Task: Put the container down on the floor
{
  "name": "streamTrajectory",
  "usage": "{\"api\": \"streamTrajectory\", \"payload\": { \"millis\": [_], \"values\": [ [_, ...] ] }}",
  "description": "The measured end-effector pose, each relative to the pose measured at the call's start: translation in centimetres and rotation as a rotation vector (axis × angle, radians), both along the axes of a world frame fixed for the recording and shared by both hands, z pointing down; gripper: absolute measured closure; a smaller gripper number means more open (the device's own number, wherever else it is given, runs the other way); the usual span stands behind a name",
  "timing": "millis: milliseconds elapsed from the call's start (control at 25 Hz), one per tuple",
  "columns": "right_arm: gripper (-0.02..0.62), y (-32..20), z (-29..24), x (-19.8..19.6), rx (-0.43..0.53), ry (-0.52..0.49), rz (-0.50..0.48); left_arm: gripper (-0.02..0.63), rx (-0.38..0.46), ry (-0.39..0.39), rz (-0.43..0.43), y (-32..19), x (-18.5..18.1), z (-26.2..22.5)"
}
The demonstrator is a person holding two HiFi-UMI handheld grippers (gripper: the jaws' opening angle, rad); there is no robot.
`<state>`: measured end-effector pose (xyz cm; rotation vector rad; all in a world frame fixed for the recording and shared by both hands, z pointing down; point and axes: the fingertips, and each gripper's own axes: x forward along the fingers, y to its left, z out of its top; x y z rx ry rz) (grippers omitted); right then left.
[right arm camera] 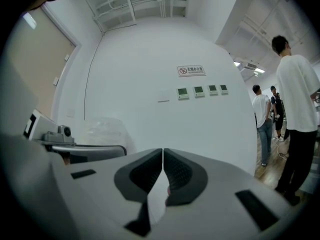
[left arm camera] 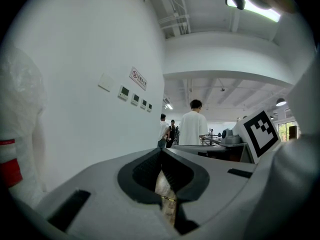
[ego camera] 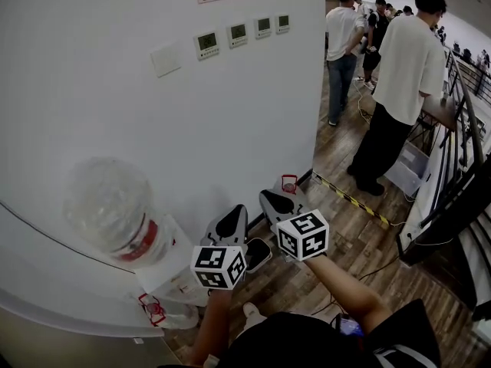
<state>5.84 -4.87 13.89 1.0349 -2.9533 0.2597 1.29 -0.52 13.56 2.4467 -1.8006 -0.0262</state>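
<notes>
A big clear water jug [ego camera: 107,202] with a red band stands mouth down on a white base against the curved white wall, at the left of the head view. It also shows at the left edge of the left gripper view as the jug [left arm camera: 17,129], and faintly in the right gripper view as the jug [right arm camera: 102,129]. My left gripper [ego camera: 239,211] and right gripper [ego camera: 266,199] are held side by side, right of the jug and apart from it. Both point at the wall. In the two gripper views the left gripper [left arm camera: 161,153] and right gripper [right arm camera: 163,151] are shut with nothing between the jaws.
A small red-trimmed object [ego camera: 288,182] sits at the foot of the wall. Several people [ego camera: 403,75] stand on the wooden floor [ego camera: 345,244] at the right. A yellow-black tape strip [ego camera: 349,199], a clear bin [ego camera: 408,167] and a railing [ego camera: 460,152] lie that way.
</notes>
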Motion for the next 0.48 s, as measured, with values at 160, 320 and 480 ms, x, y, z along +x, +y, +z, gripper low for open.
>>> {"api": "streamTrajectory", "payload": {
  "millis": [160, 320, 480],
  "values": [
    [0.563, 0.9, 0.2, 0.8, 0.006, 0.000, -0.016, 0.588, 0.009, 0.012, -0.023, 1.0, 0.9, 0.1],
    [0.563, 1.6, 0.4, 1.3, 0.013, -0.007, -0.017, 0.588, 0.001, 0.005, -0.033, 1.8, 1.3, 0.6],
    [0.565, 1.9, 0.1, 2.3, 0.026, -0.022, -0.006, 0.588, 0.007, 0.007, -0.044, 2.3, 1.4, 0.4]
  ]
}}
